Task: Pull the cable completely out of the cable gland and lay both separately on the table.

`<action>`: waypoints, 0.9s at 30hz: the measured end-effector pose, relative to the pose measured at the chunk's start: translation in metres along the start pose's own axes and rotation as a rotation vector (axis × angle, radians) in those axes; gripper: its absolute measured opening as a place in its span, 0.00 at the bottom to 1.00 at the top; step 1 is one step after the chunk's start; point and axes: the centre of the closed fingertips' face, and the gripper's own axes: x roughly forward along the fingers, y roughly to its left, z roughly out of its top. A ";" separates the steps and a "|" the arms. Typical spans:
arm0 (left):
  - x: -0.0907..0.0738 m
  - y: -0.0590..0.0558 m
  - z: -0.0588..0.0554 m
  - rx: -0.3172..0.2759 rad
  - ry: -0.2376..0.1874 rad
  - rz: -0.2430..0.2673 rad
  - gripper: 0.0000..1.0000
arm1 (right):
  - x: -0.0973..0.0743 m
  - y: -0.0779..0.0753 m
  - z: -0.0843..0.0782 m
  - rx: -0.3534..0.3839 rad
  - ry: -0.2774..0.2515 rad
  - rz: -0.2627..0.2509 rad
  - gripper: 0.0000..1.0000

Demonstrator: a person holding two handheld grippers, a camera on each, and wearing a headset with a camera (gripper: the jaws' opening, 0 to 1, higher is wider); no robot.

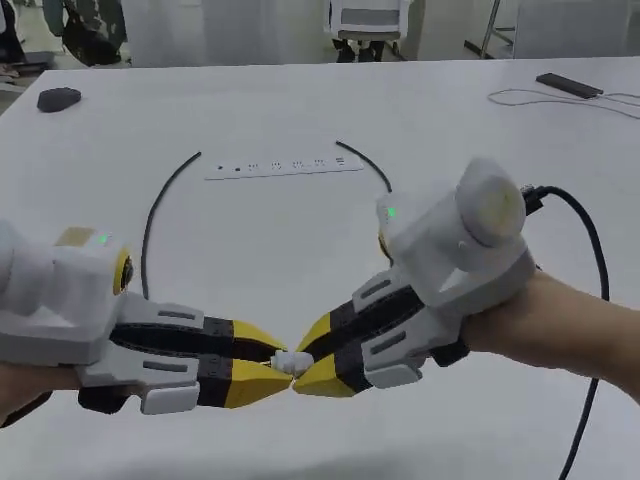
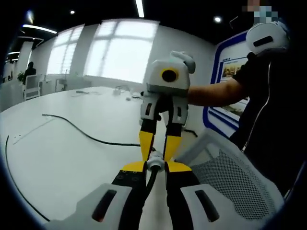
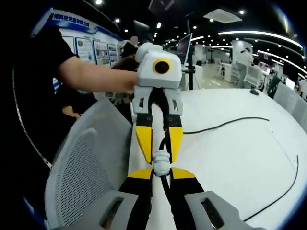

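Cable gland (image 1: 290, 362) sat over the bench (image 1: 300, 260), pinched where your two sets of jaws met tip to tip. Your left gripper (image 1: 268, 370) was clamped narrow on it, I judge as the anchor. Your right gripper (image 1: 312, 376) was closed narrow at its other end, where the cable (image 3: 165, 186) ran back between those jaws; whether it bit gland or cable I could not tell.

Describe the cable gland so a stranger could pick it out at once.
Over the white table, the left gripper and right gripper meet tip to tip. The cable gland is the small white fitting pinched between their yellow tips, with a black cable threaded through it.
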 end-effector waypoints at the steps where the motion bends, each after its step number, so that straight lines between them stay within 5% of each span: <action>1: 0.000 0.001 0.000 0.001 0.003 0.002 0.15 | 0.000 0.001 0.000 -0.001 0.002 -0.004 0.08; 2: 0.000 0.001 -0.001 -0.009 0.003 0.006 0.15 | 0.001 0.001 0.000 -0.022 0.005 -0.016 0.07; 6: -0.001 0.003 -0.002 -0.254 -0.024 0.006 0.15 | 0.001 0.001 0.000 -0.159 0.022 -0.084 0.06; 11: -0.001 0.006 -0.003 -0.432 -0.045 -0.015 0.15 | 0.001 -0.001 0.002 -0.392 0.084 -0.182 0.06; 12: -0.001 0.007 -0.003 -0.416 -0.047 -0.014 0.15 | 0.001 -0.001 0.002 -0.433 0.095 -0.196 0.06; 20: -0.004 0.004 0.002 -0.313 -0.052 -0.008 0.15 | 0.000 -0.003 0.006 -0.378 0.065 -0.175 0.07; 22: -0.005 0.005 0.003 -0.251 -0.052 0.004 0.15 | -0.002 0.000 0.010 -0.301 0.028 -0.139 0.09; 25: -0.007 0.008 0.004 -0.167 -0.056 0.018 0.15 | -0.008 -0.004 0.015 -0.047 -0.058 -0.095 0.23; 27: -0.009 0.006 0.006 -0.085 -0.064 0.015 0.15 | -0.011 -0.006 0.014 0.024 -0.075 -0.070 0.20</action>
